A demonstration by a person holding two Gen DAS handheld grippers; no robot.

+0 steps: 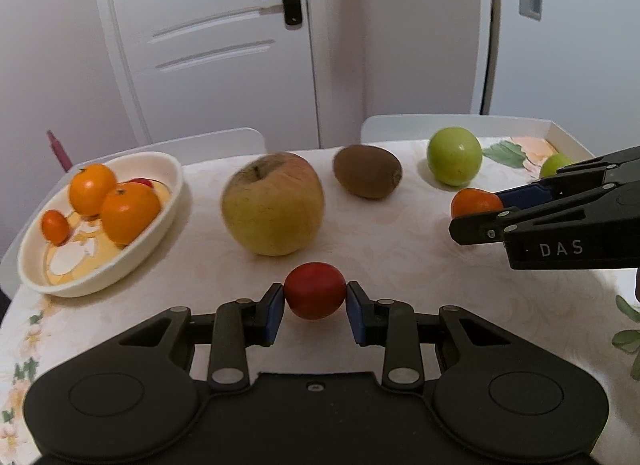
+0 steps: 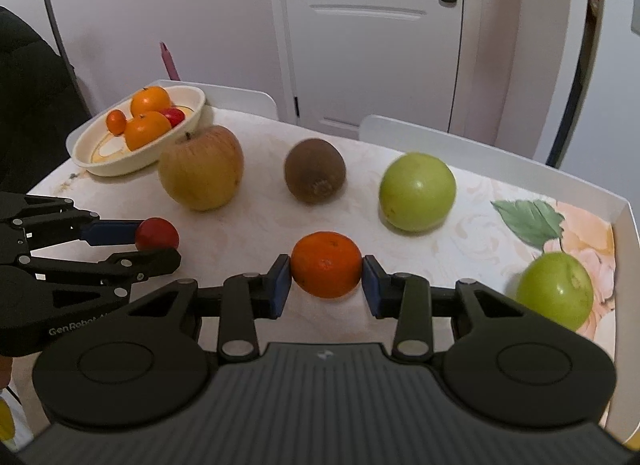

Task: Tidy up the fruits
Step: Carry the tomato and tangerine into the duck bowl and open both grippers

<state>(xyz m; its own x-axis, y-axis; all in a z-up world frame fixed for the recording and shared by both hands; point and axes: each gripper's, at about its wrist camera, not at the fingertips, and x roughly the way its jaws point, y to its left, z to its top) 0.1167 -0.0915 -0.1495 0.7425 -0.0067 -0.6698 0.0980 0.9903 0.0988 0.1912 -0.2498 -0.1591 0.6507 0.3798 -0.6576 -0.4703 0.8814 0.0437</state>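
Observation:
My left gripper (image 1: 315,299) is shut on a small red fruit (image 1: 315,290) near the table's front; it also shows in the right wrist view (image 2: 157,234). My right gripper (image 2: 326,279) is shut on a small orange mandarin (image 2: 326,264), seen from the left wrist at the right (image 1: 476,203). A cream oval bowl (image 1: 168,181) at the left holds two oranges (image 1: 130,211), a small mandarin and a small red fruit. A yellow apple (image 1: 273,203), a kiwi (image 1: 367,177) and a green apple (image 1: 454,161) lie in a row. A second green apple (image 2: 556,289) lies at the right.
The table has a floral cloth (image 1: 392,257) and a raised white edge (image 2: 624,225) on the right. Two white chair backs (image 1: 440,125) stand behind the table. A white door (image 1: 208,37) is beyond.

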